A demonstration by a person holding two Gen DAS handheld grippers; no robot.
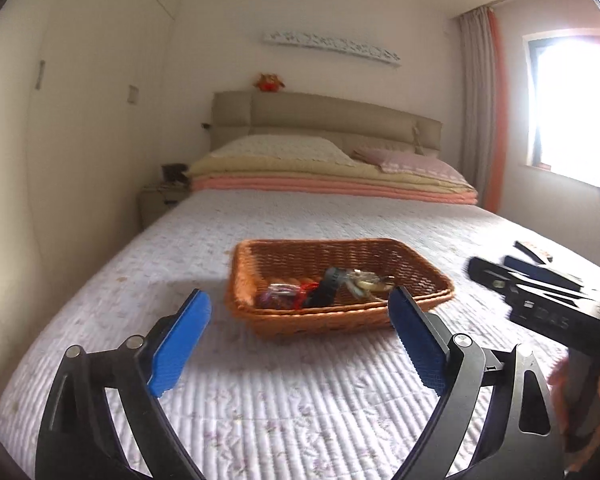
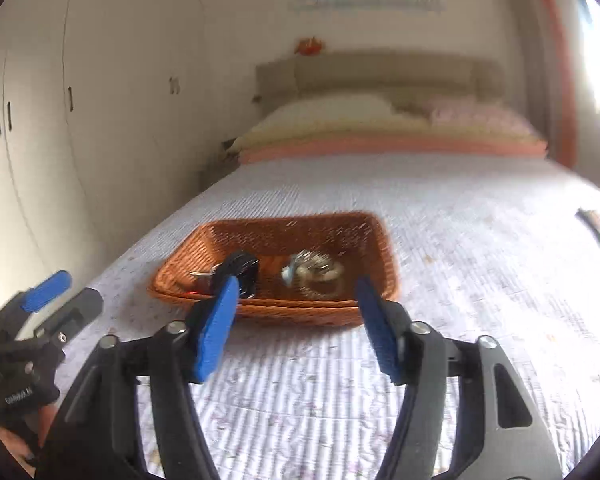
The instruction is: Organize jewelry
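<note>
A brown wicker basket (image 1: 424, 268) sits on the bed and holds a heap of jewelry (image 1: 332, 286): a dark watch (image 2: 242, 270), a beaded bracelet (image 2: 320, 278), red and coloured pieces. It also shows in the right wrist view (image 2: 376, 248). My left gripper (image 1: 300, 332) is open and empty, just short of the basket's near rim. My right gripper (image 2: 296, 320) is open and empty, hovering before the basket's near edge. Each gripper shows in the other's view, the right one (image 1: 540, 292) and the left one (image 2: 48, 300).
The white quilted bedspread (image 1: 280, 400) stretches around the basket. Folded blankets and pillows (image 1: 332, 176) lie at the headboard. A dark object (image 1: 534, 250) lies on the bed to the right. Wardrobes (image 2: 60, 120) stand left, a window (image 1: 572, 108) right.
</note>
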